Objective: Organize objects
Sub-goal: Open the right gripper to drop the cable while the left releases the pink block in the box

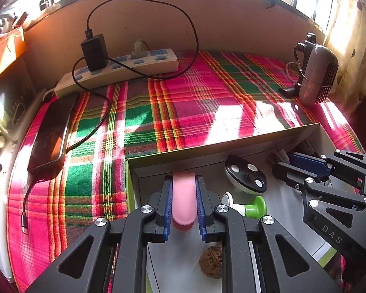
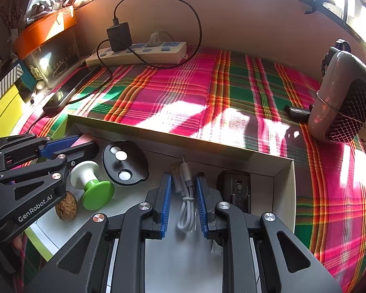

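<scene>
Six things lie in the shallow white box (image 2: 284,171) on the plaid-covered tabletop (image 1: 183,102): a pink tube (image 1: 184,197), a black disc with white pads (image 2: 124,163), a green-and-white knob (image 2: 92,185), a walnut (image 2: 66,206), a coiled white USB cable (image 2: 186,202) and a dark block (image 2: 235,188), perhaps a charger. The left gripper (image 1: 184,201) pinches the pink tube at the box's left end. The right gripper (image 2: 184,201) is closed on the cable.
</scene>
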The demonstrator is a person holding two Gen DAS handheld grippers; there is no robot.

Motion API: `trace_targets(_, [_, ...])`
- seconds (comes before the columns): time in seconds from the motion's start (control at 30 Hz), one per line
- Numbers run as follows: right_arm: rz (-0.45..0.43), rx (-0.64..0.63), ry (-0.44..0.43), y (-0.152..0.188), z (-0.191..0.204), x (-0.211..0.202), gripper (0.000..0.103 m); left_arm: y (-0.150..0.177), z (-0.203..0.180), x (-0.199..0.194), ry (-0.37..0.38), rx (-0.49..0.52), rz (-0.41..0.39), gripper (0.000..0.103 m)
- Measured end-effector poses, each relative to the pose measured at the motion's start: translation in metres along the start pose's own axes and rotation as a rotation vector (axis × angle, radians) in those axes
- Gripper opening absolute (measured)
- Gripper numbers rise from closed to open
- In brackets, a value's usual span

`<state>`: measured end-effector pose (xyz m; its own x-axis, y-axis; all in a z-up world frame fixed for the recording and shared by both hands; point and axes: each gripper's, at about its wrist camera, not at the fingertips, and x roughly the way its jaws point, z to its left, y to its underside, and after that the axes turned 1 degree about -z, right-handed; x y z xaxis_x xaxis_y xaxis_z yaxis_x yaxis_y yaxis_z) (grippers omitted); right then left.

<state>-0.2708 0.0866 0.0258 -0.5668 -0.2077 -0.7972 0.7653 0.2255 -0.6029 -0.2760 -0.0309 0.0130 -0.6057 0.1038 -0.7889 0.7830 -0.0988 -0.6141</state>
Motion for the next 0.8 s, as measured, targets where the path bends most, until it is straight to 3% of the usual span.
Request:
trace_targets(0.27, [-0.002,0.014,0.004,0.001,0.000,-0.001,0.022,-0.001,0.000,0.000,0.003,0.000,0.001,0.017])
trace_targets(0.47, [-0.019,0.021,0.005,-0.001,0.000,-0.006,0.037,0.002,0.000,-0.005,0.005,-0.004,-0.003,0.019])
trace_targets(0.8, [-0.046,0.038,0.009,0.002,0.000,-0.018,0.038,0.006,-0.001,-0.023,0.000,-0.016,-0.032,0.022])
